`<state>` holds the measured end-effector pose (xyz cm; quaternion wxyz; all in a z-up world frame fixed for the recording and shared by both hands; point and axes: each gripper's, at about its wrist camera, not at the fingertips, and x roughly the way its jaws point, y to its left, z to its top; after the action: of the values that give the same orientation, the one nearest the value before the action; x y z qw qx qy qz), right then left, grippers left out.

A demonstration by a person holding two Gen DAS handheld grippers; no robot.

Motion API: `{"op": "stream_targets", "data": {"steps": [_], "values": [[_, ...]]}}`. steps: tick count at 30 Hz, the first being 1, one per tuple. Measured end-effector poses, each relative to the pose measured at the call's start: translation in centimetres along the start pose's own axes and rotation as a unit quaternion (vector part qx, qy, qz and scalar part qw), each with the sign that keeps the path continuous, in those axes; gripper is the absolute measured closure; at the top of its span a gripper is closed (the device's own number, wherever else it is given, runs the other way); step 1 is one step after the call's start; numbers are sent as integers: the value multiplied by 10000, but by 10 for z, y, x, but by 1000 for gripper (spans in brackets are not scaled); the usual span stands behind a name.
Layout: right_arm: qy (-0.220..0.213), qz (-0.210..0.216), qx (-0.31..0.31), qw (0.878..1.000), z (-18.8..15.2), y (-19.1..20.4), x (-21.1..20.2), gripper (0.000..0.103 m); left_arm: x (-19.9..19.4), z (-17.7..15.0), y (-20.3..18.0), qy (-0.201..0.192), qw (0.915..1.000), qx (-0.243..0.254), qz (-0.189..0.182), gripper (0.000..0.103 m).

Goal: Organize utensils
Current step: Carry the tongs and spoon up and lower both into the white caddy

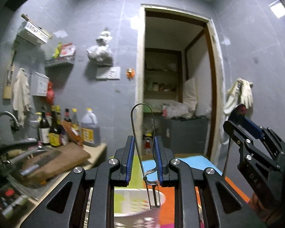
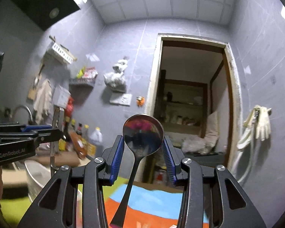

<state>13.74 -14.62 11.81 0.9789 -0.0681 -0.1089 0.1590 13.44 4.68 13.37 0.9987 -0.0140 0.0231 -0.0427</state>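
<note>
My left gripper [image 1: 143, 148] is shut on a metal peeler [image 1: 140, 133]; its wire loop handle stands up between the blue pads and its blade hangs down over a white slotted basket [image 1: 134, 201]. My right gripper [image 2: 143, 150] is shut on a dark metal spoon [image 2: 142, 134], bowl up and handle hanging down. The right gripper also shows in the left wrist view [image 1: 243, 125], raised at the right with the spoon's bowl edge-on. The left gripper shows in the right wrist view [image 2: 43, 131] at the left with the peeler [image 2: 56, 133].
A striped green, blue and orange mat [image 2: 152, 199] lies below both grippers. A counter at the left carries a cutting board with a cleaver [image 1: 47, 157], sauce bottles [image 1: 66, 129] and a sink faucet [image 1: 3, 121]. An open doorway [image 1: 176, 79] is ahead.
</note>
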Motion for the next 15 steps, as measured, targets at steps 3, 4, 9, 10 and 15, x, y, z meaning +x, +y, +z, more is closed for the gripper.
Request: {"op": "stream_targets", "data": {"steps": [3,4,9,10,15], "values": [[-6,271,273,9993,9,11,15,65,-5,10,24,-62,9997,-32,229,85],[14,374,363,9986,11,16,20,65,-7,12,33,-68,9995,-57,289,86],[179,725,642,9951,12,39,46,65,-6,8,71,30,9979,-219,607,85],[231,766,708,9943,9,42,50,65,-4,6,79,58,9973,-260,685,85],[522,777,836,9921,-6,54,71,65,9,-9,97,193,9954,-302,891,85]]}}
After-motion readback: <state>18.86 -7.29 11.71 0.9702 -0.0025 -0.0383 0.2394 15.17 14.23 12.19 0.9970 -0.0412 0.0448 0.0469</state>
